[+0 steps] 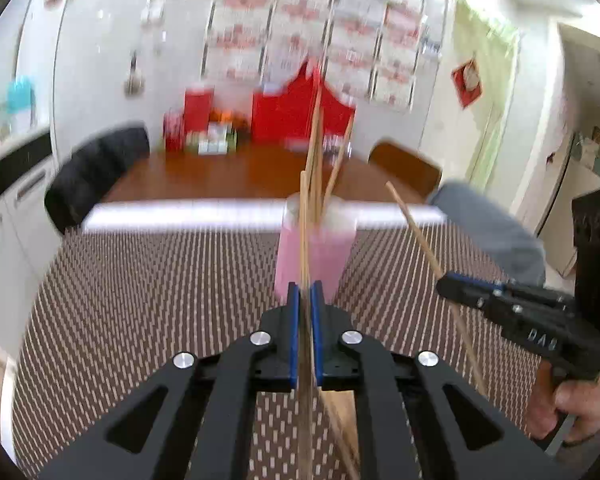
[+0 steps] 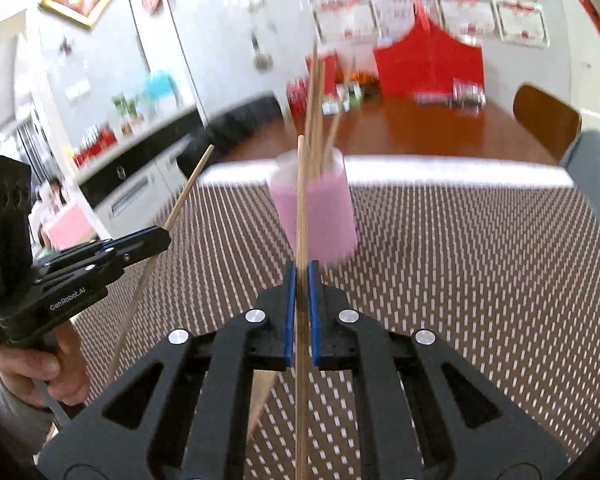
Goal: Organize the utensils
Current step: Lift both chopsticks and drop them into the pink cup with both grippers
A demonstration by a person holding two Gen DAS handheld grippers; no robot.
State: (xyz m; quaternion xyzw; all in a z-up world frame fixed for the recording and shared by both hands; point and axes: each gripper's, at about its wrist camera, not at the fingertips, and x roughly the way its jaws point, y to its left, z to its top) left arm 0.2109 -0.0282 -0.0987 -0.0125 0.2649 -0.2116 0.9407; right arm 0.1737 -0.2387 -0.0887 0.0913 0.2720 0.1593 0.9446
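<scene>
The left gripper and the right gripper are each clamped on one chopstick above the counter. The step looks like carrying both to the pink cup ahead, where other chopsticks stand. Next, each tip needs lining up over the cup's mouth.

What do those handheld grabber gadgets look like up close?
Each gripper, left and right, is matte black plastic with triangular cut-outs, silver round bolts and blue pads lining the jaws. The left bears white "GenRobot.AI" lettering. Each has a pistol-style handle; a grey sleeve shows at the left wrist.
</scene>
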